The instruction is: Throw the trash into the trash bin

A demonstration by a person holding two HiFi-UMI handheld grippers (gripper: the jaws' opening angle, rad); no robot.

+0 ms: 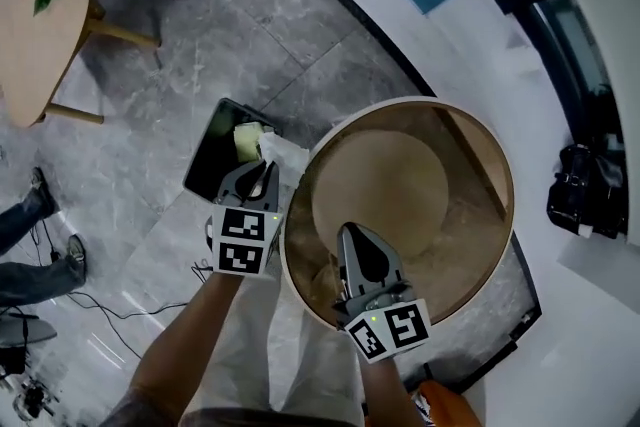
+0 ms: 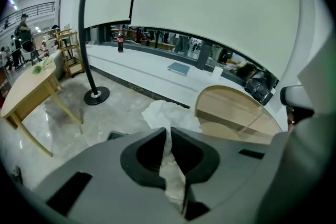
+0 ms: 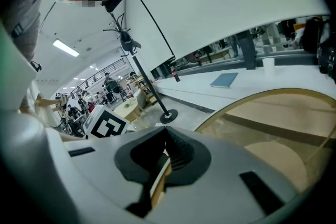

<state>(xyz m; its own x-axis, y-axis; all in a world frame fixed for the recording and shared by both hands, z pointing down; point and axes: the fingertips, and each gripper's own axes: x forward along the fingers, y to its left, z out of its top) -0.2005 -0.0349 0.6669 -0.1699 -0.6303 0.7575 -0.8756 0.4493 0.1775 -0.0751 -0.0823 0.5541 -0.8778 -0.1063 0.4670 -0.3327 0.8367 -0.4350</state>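
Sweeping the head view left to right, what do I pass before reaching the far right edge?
light wooden table → black trash bin → round wooden table → black bag. The stand base, the blue mat and both hand-held grippers overlap these, so they are left out.

We see a round light-brown wooden tub (image 1: 497, 177), matt and smooth. The white crumpled sheet (image 1: 283, 155) looks like thin, wrinkled paper. The grey stone floor (image 1: 140, 165) is polished and glossy. The left hand-held gripper (image 2: 168, 132) and the right hand-held gripper (image 3: 166, 135) have smooth matt grey plastic shells.
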